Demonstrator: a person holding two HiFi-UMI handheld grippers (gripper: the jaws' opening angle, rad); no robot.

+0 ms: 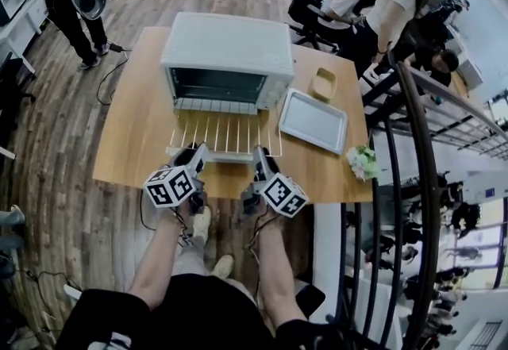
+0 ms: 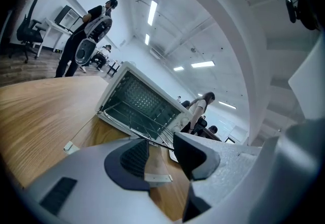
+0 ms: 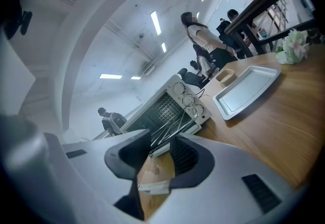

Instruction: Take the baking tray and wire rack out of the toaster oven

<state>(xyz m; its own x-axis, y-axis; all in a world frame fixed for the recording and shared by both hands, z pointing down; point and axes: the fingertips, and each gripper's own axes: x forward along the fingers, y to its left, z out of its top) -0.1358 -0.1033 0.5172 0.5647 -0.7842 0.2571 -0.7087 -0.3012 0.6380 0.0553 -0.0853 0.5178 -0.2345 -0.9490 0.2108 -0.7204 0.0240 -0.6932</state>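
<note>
Wire rack juts from the toaster oven, its near corners pinched by the left gripper and the right gripper. The baking tray lies just right, with a tan dish behind it.

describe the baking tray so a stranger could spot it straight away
Find the white toaster oven in the middle of the wooden table. Just right of it, flat on the wood, lies the baking tray. It is a shallow, empty grey rectangle with a raised rim, much bigger than the small tan dish behind it.
</note>
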